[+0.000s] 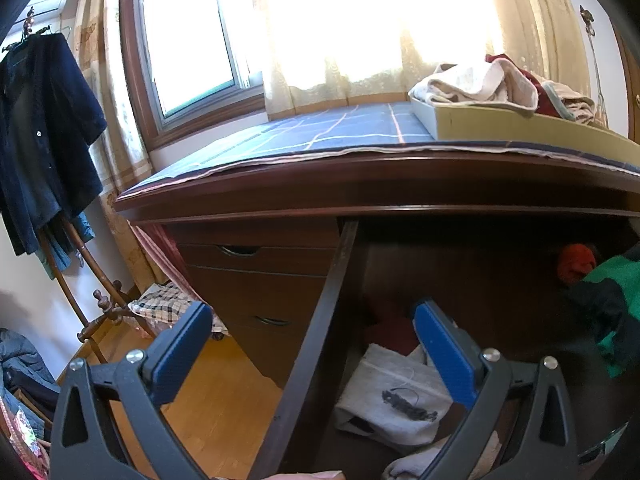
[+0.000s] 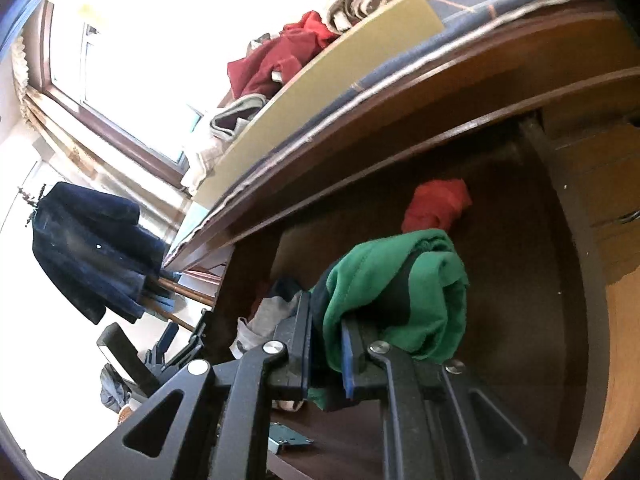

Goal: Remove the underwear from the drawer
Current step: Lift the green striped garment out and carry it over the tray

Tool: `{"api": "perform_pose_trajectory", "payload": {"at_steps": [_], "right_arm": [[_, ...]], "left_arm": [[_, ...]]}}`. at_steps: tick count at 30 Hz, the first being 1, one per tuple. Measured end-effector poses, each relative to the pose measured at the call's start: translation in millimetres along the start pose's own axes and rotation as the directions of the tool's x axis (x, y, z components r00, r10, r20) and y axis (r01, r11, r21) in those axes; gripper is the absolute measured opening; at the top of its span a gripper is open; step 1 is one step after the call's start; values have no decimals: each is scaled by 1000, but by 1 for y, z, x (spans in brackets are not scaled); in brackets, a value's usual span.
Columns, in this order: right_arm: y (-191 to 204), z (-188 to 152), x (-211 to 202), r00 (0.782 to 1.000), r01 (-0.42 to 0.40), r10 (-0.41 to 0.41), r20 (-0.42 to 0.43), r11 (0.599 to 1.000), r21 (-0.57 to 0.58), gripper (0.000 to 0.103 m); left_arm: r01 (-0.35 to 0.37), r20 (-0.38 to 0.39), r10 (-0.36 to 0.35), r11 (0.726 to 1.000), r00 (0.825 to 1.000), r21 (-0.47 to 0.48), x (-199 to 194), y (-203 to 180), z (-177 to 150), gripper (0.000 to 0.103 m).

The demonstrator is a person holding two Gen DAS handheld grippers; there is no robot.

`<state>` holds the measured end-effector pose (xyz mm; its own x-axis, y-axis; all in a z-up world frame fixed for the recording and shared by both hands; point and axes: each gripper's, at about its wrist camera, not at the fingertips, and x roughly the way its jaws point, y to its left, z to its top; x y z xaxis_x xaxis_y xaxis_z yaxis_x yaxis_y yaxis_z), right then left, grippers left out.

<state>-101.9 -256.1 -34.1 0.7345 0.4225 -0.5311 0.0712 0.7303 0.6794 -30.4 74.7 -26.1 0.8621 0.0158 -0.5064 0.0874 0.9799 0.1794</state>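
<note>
Bright light pours in through a big window [image 1: 188, 40] with pale curtains [image 1: 332, 60]. A dark wooden desk [image 1: 360, 184] stands under it, with a blue checked cloth [image 1: 320, 128] on top. A dark blue shirt [image 1: 44, 128] hangs on a wooden rack [image 1: 96, 304] above the yellow wood floor [image 1: 216, 396].

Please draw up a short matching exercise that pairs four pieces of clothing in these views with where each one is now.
Things:
1. green garment
2. red garment
3. grey garment
4. navy shirt

Places:
A. hanging on the coat stand
B. lying far back in the open drawer
C. clamped in the right gripper
D. lying at the drawer's front, beside the open left gripper

Pairs: 1-C, 2-B, 3-D, 4-A
</note>
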Motion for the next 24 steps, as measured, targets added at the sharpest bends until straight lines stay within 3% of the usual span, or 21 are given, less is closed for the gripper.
{"api": "perform_pose_trajectory", "payload": {"at_steps": [8, 12, 15, 24], "right_arm": [[35, 17, -42, 992, -38, 48, 114, 995, -88, 13], [56, 35, -75, 978, -87, 108, 176, 989, -122, 13], [73, 56, -93, 964, -72, 113, 241, 983, -171, 13], [91, 130, -91, 922, -67, 148, 358, 971, -229, 13]], "left_arm": [[3, 3, -3, 1000, 1000, 3, -2, 0, -2, 103], [0, 2, 0, 1000, 1000, 3, -2, 1, -2, 103], [-2, 1, 2, 1000, 1000, 6, -3, 1, -2, 103], [-6, -1, 6, 1000, 1000, 13, -2, 1, -1, 103]]}}
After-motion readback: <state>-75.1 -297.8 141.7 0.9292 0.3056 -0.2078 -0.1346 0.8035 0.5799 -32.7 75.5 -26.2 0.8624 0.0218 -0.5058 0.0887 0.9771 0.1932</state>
